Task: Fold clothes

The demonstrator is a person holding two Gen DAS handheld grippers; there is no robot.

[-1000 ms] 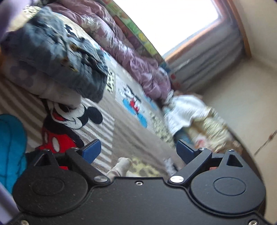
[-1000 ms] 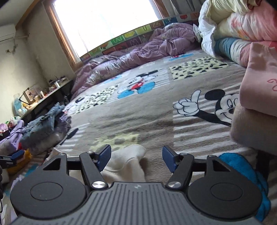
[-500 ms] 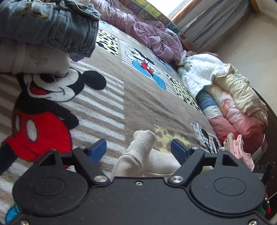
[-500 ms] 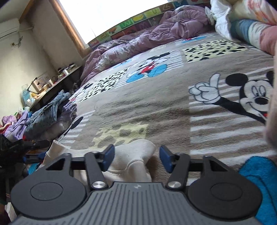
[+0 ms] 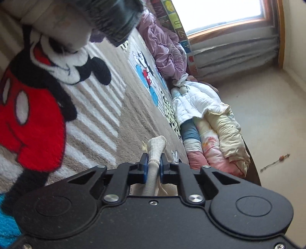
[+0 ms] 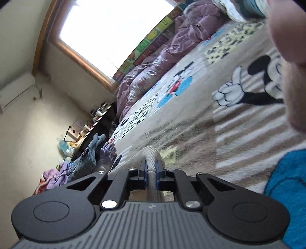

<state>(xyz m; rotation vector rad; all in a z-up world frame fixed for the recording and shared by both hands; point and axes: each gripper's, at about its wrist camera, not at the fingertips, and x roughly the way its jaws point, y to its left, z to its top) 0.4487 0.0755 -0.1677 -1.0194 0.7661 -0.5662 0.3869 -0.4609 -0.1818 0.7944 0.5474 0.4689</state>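
- The cream garment [image 5: 155, 147] is mostly hidden under both gripper bodies; only a ribbed cuff pokes out past each pair of jaws, so what kind of garment it is stays unclear.
- The left gripper [image 5: 153, 162] has just been closing and now pinches one ribbed end between its blue pads, at 6 o'clock in its view.
- The right gripper [image 6: 151, 168] has likewise just been closing and now clamps another ribbed fold [image 6: 151, 155] of the same cream cloth.
- A pink blur [image 6: 286, 38] at 2 o'clock in the right view sits too close to make out.
- The pile [image 5: 107, 17] at 11 o'clock in the left view is cut off and blurred.
- Everything lies on a cartoon-mouse blanket [image 5: 95, 107] spread over the bed.
- A purple quilt [image 6: 153, 69] runs along the far edge under the window [image 6: 114, 28].
- Folded bedding [image 5: 206, 122] is stacked at 3 o'clock in the left view, at the blanket's edge.
- Loose clothes [image 6: 89, 153] heap at 9 o'clock in the right view, near a cluttered shelf [image 6: 84, 130].
- Open blanket stretches ahead of both grippers.
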